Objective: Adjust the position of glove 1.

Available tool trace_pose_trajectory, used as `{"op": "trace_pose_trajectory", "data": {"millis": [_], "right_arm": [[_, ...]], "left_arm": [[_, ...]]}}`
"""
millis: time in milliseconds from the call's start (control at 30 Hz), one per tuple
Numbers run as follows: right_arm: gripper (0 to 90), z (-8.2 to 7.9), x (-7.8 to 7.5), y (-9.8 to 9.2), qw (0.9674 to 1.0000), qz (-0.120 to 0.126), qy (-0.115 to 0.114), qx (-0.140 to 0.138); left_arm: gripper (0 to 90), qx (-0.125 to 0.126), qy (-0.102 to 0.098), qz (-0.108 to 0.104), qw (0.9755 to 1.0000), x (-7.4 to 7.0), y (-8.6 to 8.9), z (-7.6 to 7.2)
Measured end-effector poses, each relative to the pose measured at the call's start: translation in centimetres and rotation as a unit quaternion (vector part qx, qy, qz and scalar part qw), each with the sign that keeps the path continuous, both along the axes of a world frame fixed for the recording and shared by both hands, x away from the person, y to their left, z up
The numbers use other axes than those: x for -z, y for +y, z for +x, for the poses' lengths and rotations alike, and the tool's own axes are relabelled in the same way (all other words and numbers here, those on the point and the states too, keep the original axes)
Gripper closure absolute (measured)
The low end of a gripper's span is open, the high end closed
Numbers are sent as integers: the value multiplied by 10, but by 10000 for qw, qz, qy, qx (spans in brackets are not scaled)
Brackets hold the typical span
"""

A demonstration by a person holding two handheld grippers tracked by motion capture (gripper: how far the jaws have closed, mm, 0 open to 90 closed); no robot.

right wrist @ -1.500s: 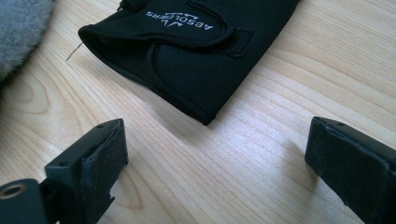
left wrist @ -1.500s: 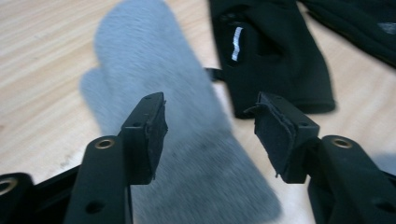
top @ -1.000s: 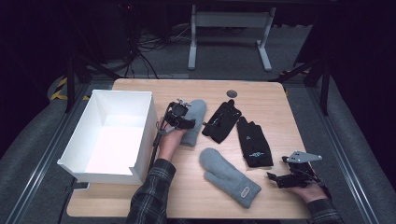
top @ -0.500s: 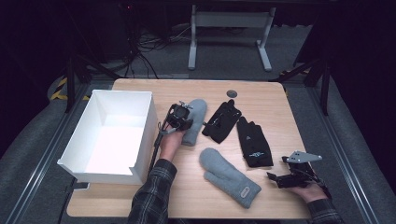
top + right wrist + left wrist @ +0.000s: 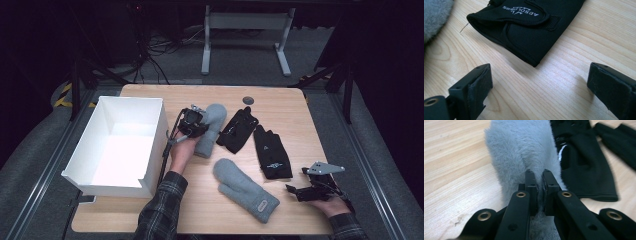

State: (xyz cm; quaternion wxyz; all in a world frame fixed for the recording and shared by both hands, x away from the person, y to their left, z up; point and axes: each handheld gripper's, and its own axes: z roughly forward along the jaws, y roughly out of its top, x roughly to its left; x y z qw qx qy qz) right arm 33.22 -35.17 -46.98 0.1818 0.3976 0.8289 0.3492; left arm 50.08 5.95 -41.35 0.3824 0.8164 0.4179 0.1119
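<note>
- The left gripper (image 5: pixel 194 123) has just been closing its jaws, and they now pinch a thin fold of the grey mitten (image 5: pixel 524 155), which lies on the bench (image 5: pixel 280 107) just right of the white box (image 5: pixel 155 112). The bite takes only the fleecy surface near one end; the pile may slip out of the pads under load.
- The mitten hangs long beyond the pinch. If lifted low, its free end may drag across the bench or catch the box wall instead of clearing it.
- The black glove (image 5: pixel 584 167) lies touching or just beside the mitten on its far side. Fleece tends to cling; the glove may be pulled along or shifted.
- The right gripper (image 5: pixel 312 187) rests near the bench's right front corner with jaws spread wide and nothing between them, close to the second black glove (image 5: pixel 529 27). Any careless sweep there may displace that glove or the second grey mitten (image 5: pixel 245 190).
</note>
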Motion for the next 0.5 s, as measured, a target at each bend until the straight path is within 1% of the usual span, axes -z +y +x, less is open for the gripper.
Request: {"op": "trace_pose_trajectory", "data": {"millis": [33,100,167,200,300,400,500], "right_arm": [[63,0,0,0,10000,1,1,0],[64,0,0,0,10000,0,1,0],[64,0,0,0,10000,-1,0,-1],[64,0,0,0,10000,-1,0,-1],[64,0,0,0,10000,-4,-3,-1],[64,0,0,0,10000,-5,-2,-1],[64,0,0,0,10000,-7,-3,-2]], "left_arm": [[857,0,0,0,10000,0,0,0],[857,67,-1,-71,10000,-8,0,-4],[856,194,23,-200,9996,-18,-2,-13],[856,194,23,-200,9996,-18,-2,-13],[856,381,81,-240,9990,-27,-6,-23],[856,561,71,-300,9979,-36,-9,-34],[856,705,54,-344,9969,-42,-12,-44]]}}
